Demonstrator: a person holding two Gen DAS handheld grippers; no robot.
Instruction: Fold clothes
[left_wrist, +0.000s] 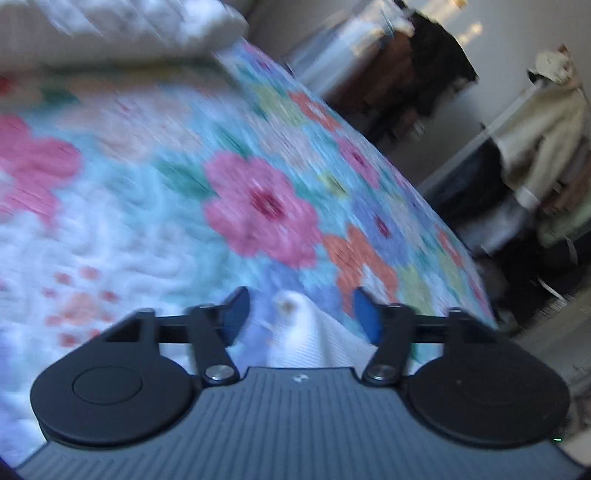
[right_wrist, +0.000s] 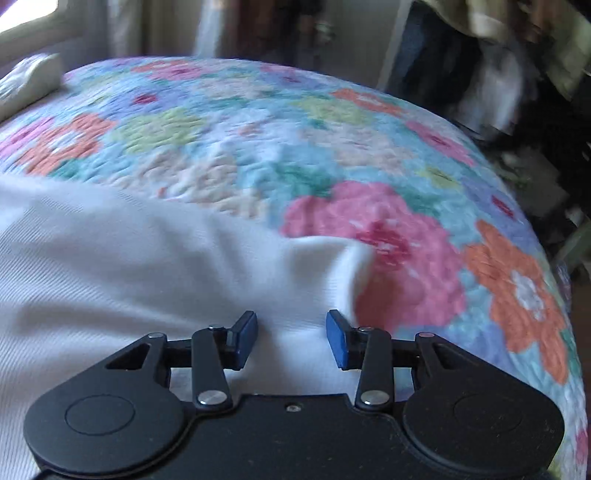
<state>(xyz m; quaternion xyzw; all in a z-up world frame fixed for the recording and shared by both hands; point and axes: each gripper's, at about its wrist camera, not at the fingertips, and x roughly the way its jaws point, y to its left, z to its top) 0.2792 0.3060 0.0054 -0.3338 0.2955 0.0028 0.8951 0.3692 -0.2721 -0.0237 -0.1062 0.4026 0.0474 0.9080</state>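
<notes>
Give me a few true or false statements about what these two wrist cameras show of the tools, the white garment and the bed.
1. The right tool is open, its blue pads apart with white garment fabric between them. True.
2. The left tool is clamped shut on the quilt. False: its pads stand apart, with a bit of white fabric showing between them, not pressed.
3. The bed is covered by a floral quilt. True.
4. The white garment is dark blue denim. False: it is white ribbed fabric.
5. Clothes hang beyond the bed in the left wrist view. True.
</notes>
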